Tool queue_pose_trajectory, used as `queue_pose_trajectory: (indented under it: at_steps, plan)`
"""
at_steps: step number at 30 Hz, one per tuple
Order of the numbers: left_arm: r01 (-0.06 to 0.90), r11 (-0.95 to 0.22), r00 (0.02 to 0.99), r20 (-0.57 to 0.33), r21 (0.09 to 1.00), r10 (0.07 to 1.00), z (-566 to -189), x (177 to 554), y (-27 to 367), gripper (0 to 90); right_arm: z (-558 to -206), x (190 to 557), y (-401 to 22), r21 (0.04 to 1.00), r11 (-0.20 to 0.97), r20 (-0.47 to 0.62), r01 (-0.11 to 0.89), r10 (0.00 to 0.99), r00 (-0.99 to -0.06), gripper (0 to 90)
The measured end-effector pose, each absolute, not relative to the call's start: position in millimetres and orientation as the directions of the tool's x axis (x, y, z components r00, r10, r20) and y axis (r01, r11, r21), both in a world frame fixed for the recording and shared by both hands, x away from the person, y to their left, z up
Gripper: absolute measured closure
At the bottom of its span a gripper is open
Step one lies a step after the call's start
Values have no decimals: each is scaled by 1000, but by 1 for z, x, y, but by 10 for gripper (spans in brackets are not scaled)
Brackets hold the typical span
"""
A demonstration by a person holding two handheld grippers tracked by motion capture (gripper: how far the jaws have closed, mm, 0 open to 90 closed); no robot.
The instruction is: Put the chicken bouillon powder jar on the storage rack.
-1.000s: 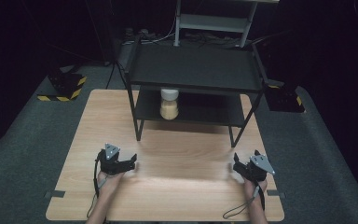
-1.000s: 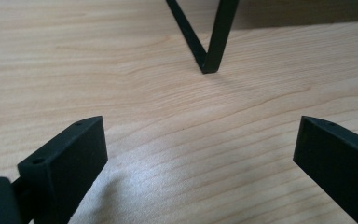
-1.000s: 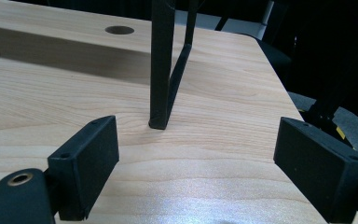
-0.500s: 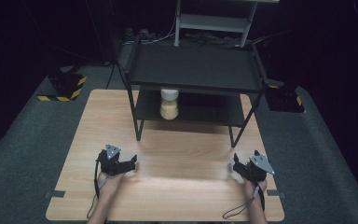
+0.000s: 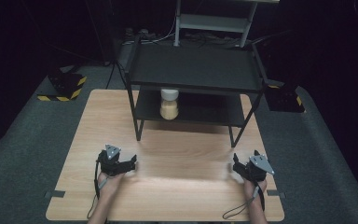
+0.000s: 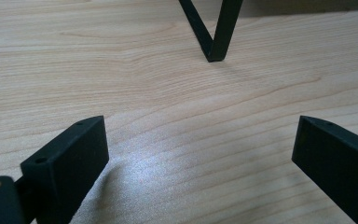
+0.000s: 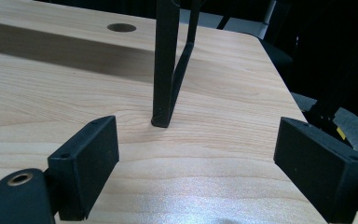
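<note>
1. Two hand-held grippers resting low on the pale wooden table (image 5: 93,116): left gripper (image 5: 131,164) near left, right gripper (image 5: 232,169) near right, jaws of both spread wide, holding nothing.
2. Small jar of yellowish contents with a white lid (image 5: 169,104) standing far off on the lower shelf of the black metal two-tier rack (image 5: 196,70), untouched.
3. Nothing done yet, by the look of it; reaching and grasping all left.

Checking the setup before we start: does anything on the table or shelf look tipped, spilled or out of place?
Nothing stands out. The jar stands upright on the lower shelf of the black rack, and both grippers rest open, empty.
</note>
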State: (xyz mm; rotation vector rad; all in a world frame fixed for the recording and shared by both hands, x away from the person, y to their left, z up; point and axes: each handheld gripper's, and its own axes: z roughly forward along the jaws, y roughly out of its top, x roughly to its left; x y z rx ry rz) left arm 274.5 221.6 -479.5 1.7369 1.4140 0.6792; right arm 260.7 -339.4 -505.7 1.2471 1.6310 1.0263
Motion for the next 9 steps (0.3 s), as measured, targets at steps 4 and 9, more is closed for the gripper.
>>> queue_pose_trajectory:
  at_steps: [4, 9]
  plan:
    - [552, -77, 239, -68, 830, 969, -479, 274, 222, 40, -506, 261, -339, 935, 178, -129, 307, 977, -172, 132]
    - [553, -76, 237, -70, 829, 969, -479, 274, 221, 40, -506, 261, -340, 935, 176, -128, 306, 977, -172, 131]
